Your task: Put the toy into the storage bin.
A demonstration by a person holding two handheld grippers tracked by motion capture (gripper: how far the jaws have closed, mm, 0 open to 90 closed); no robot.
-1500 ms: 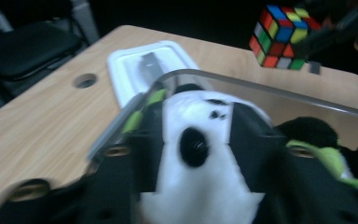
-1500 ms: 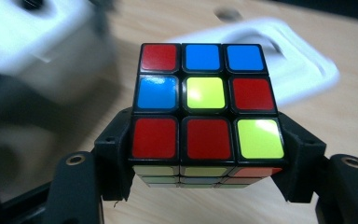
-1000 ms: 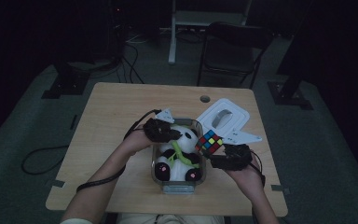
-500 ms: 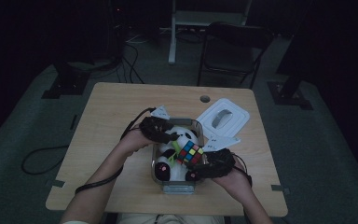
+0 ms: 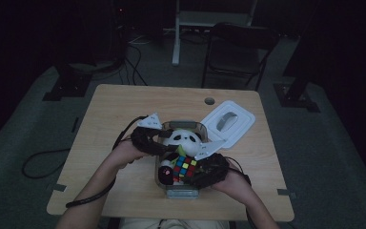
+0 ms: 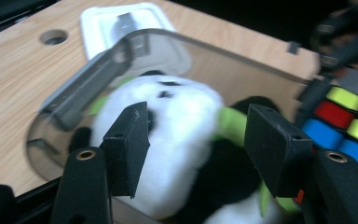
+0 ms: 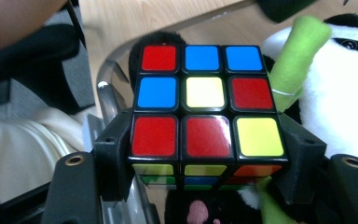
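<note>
A clear plastic bin stands mid-table with a panda plush lying in it. My right gripper is shut on a Rubik's cube and holds it low over the panda's belly; in the right gripper view the cube sits squeezed between both pads, beside the panda's green stalk. At the bin's left rim, my left gripper has just been opening its jaws. In the left gripper view its pads stand apart at either side of the panda's white head, not pressing it.
The bin's white lid lies on the wooden table at the back right, next to a round cable hole. A folding chair and floor cables stand beyond the table. Both gripper cables trail toward the front edge.
The right gripper carried the cube from the bin's right rim leftward and down over the panda. The left gripper let go of the panda's head and drew back slightly left.
</note>
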